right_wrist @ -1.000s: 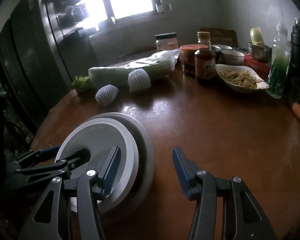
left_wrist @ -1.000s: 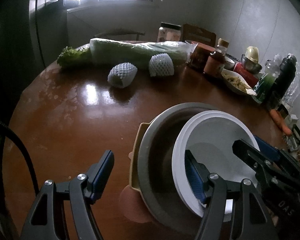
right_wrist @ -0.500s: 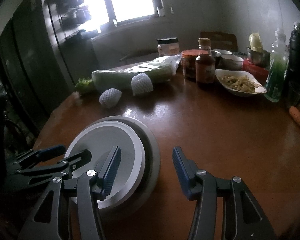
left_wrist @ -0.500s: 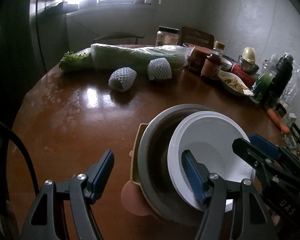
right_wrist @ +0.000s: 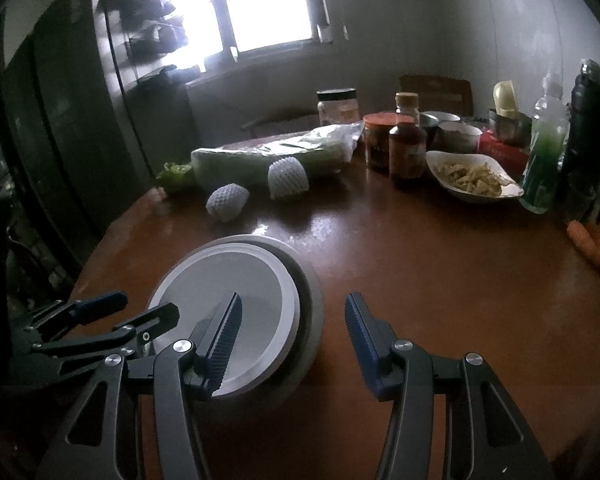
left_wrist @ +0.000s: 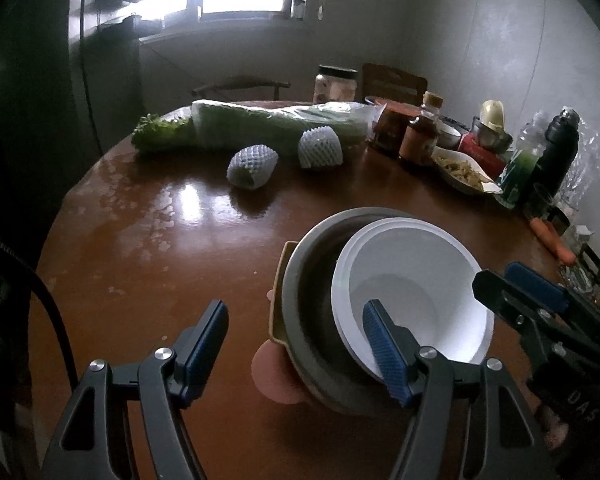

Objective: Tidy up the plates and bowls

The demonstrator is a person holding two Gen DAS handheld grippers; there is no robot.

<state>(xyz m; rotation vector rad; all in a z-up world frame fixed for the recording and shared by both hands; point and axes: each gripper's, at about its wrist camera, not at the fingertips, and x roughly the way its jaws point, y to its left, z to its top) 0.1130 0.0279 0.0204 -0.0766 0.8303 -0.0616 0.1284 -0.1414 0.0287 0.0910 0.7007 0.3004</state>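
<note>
On table (right_wrist: 440, 264): white bowl (left_wrist: 416, 276) upright, nested in grey bowl (left_wrist: 312, 280).

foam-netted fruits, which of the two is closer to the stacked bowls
The foam-netted fruit lying on its side, out on the bare table. The other one stands upright farther back, against the bagged greens, farther from the stacked bowls.

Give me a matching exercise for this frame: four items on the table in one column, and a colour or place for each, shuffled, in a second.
Items:
1. inner bowl
2. outer bowl
3. carrot
4. dish of food

Descriptions:
A. orange, at the table's right edge
B. grey, holding another bowl
C. white, nested in a larger bowl
D. beside the green bottle

Pairs: 1-C, 2-B, 3-A, 4-D
</note>
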